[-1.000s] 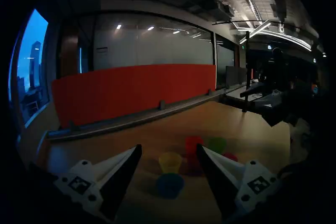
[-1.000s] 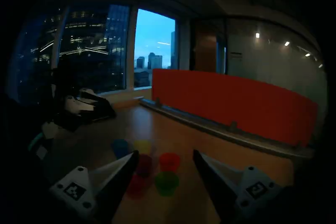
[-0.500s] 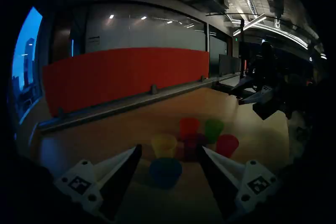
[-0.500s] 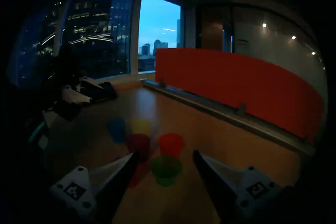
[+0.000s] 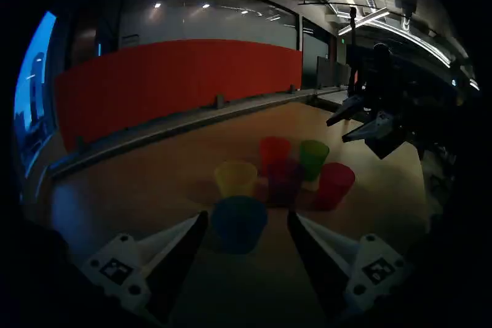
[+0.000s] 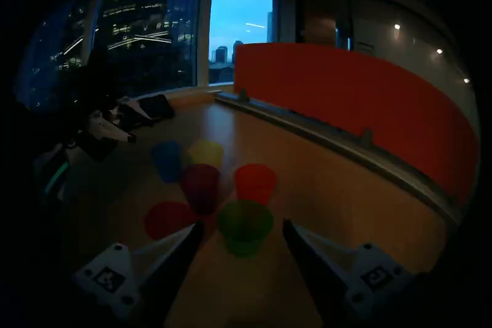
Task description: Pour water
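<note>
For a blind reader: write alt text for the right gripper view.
Open right gripper points at a green cup, nearest of six coloured cups clustered on a wooden table in a dim office. The left gripper hangs at far left; a red partition and dusk windows lie behind.

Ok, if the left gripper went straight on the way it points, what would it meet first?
Probably the blue plastic cup, lined up between the open fingers of the left gripper; the yellow plastic cup stands behind. Depth is unclear.
</note>
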`<act>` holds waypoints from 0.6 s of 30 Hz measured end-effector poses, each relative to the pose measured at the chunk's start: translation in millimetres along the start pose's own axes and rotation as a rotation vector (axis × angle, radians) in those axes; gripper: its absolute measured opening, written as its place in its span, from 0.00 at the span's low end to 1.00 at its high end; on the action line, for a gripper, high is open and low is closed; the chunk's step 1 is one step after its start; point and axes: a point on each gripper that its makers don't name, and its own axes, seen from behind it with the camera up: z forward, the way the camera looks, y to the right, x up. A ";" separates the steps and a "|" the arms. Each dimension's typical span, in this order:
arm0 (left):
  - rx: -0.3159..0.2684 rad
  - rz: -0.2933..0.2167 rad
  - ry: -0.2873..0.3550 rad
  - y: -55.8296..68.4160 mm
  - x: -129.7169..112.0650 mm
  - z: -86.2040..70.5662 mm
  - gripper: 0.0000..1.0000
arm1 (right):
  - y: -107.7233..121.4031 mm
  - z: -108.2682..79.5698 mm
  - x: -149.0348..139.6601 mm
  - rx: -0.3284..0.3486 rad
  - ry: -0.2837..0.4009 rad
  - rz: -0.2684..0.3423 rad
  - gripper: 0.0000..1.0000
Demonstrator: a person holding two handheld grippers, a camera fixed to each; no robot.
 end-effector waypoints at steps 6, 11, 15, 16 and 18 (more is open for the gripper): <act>-0.009 -0.003 -0.044 -0.5 -18.4 8.1 0.96 | 1.1 10.6 -12.2 0.011 -0.027 0.005 0.98; -0.008 -0.013 -0.087 -5.1 -33.5 17.0 0.96 | 0.1 19.3 -22.7 0.022 -0.053 0.002 0.97; -0.007 -0.020 -0.111 -8.6 -41.5 24.4 0.96 | 0.0 25.9 -30.5 0.028 -0.074 -0.003 0.97; -0.009 -0.020 -0.115 -9.2 -42.4 26.3 0.96 | 0.5 27.9 -32.0 0.028 -0.078 -0.004 0.97; -0.011 -0.020 -0.121 -10.3 -44.0 29.6 0.96 | 1.2 31.5 -34.6 0.029 -0.083 -0.006 0.97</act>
